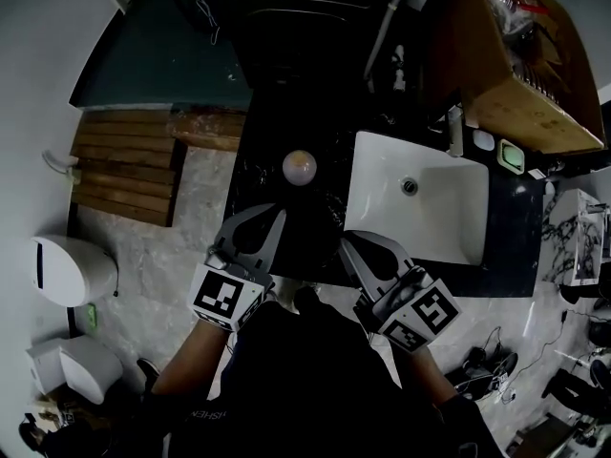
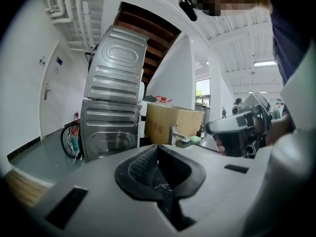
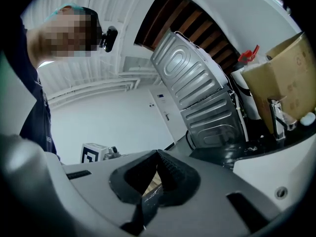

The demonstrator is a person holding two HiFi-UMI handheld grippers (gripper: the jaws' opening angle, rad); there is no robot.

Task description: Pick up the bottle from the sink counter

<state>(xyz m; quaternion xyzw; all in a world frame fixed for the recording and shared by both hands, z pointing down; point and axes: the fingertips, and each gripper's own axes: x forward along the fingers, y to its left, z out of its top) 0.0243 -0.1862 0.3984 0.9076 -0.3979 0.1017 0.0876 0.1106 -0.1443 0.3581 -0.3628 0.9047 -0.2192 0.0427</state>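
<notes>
My left claw (image 2: 158,149) is pinched tight, its ribbed black pads pressed together with nothing between them. My right claw (image 3: 158,153) looks the same, pads meeting at the tip and empty. From above, both sit side by side over the front edge of the dark counter (image 1: 263,175), the left one towards the counter's left part and the right one just before the front left corner of the white basin (image 1: 439,222). Each carries its marker cube close to my body. The bottle (image 1: 299,167) stands on the counter ahead of both claws and roughly between them. From overhead it shows only as a pale round top. It is just beside the basin's left rim and clear of my pads. The basin's drain (image 1: 410,186) lies near its far side, and the faucet (image 1: 455,130) rises at the basin's far rim. Past that, a green soap dish (image 1: 513,155) rests near the counter's far right corner, under the edge of a cardboard box (image 1: 520,93). Beyond the counter's far left end, two grey ribbed metal appliances (image 2: 111,112) are stacked one on the other. Down on the floor to the left of the counter lies a slatted wooden mat (image 1: 124,175).
</notes>
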